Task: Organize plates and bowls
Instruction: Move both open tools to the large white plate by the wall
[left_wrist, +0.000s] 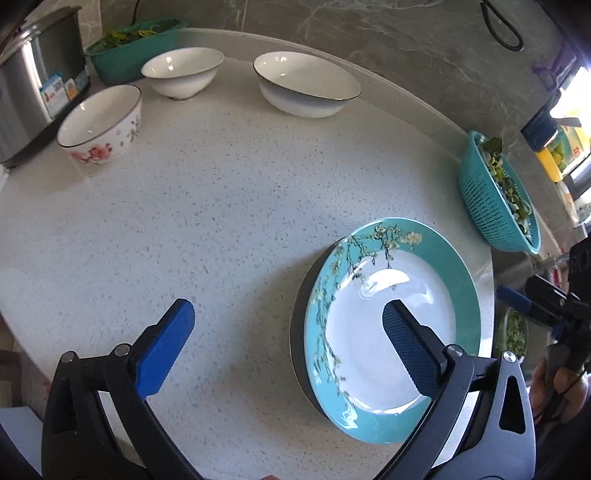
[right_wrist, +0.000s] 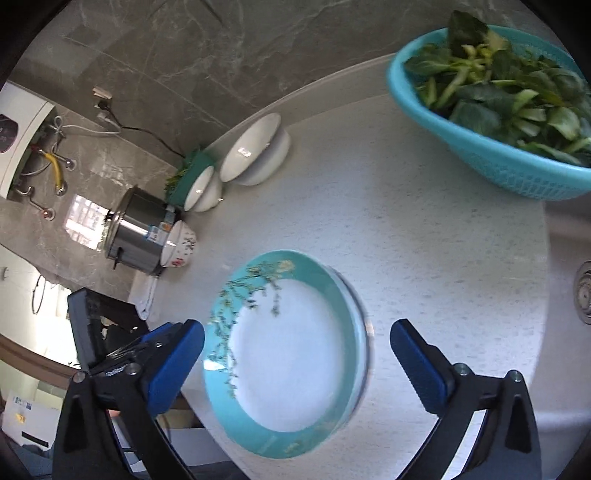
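Note:
A teal-rimmed plate (left_wrist: 388, 325) with a blossom-branch print lies on the speckled white counter (left_wrist: 221, 206), with a darker plate rim (left_wrist: 297, 332) showing under it. My left gripper (left_wrist: 288, 310) is open, its right finger over the plate's white centre and its left finger over bare counter. My right gripper (right_wrist: 295, 328) is open too, spread above the same plate (right_wrist: 291, 354) with nothing between the pads. At the back stand a floral bowl (left_wrist: 99, 122), a white bowl (left_wrist: 183, 72) and a wide dark-rimmed white bowl (left_wrist: 306, 85).
A steel pot (left_wrist: 37, 85) and a green basket of greens (left_wrist: 136, 44) stand at the back left. A teal colander of leaves (right_wrist: 498, 110) sits at the counter's right end, beside a sink drain (right_wrist: 585, 291). A grey stone wall backs the counter.

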